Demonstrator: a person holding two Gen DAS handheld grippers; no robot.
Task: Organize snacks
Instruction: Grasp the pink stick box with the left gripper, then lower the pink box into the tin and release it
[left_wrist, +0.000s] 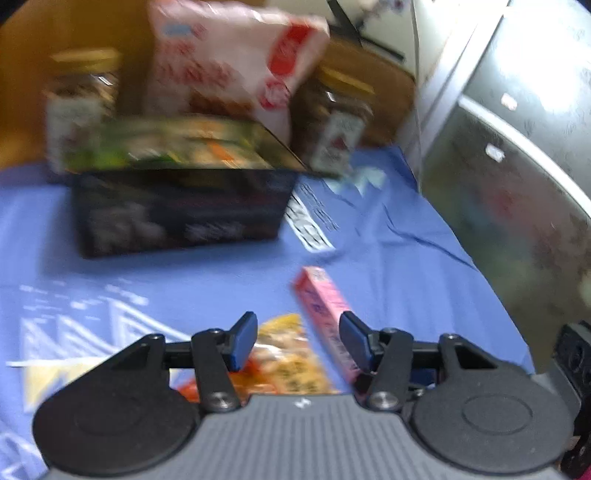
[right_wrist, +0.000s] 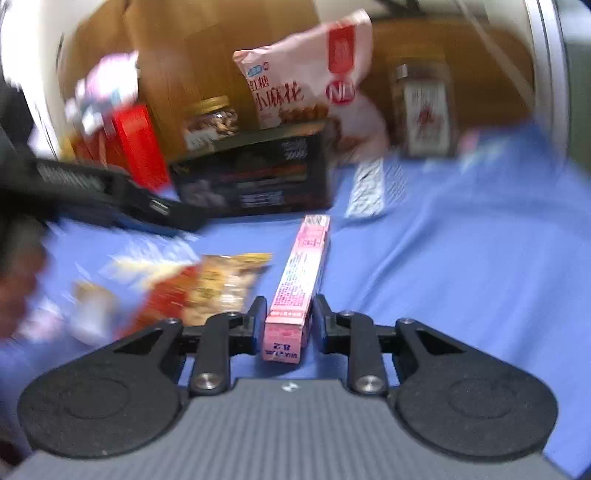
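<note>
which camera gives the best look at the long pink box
The right wrist view: the long pink box lies lengthwise, sharp, between the right gripper pads. The left wrist view shows it blurred, partly hidden.

Black box (right_wrist: 255, 173) blocks ahead; blue cloth (right_wrist: 461, 258) free on right.

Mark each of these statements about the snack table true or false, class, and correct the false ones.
1. The right gripper has the long pink box between its fingers. True.
2. The left gripper is clamped on the pink box. False: its jaws stand apart with nothing pressed between them, and the box lies beside its right finger.
3. The table is covered with a blue cloth. True.
4. The pink-and-white snack bag lies flat in front of the black box. False: it stands behind the black box.
5. A jar stands at the back right. True.
</note>
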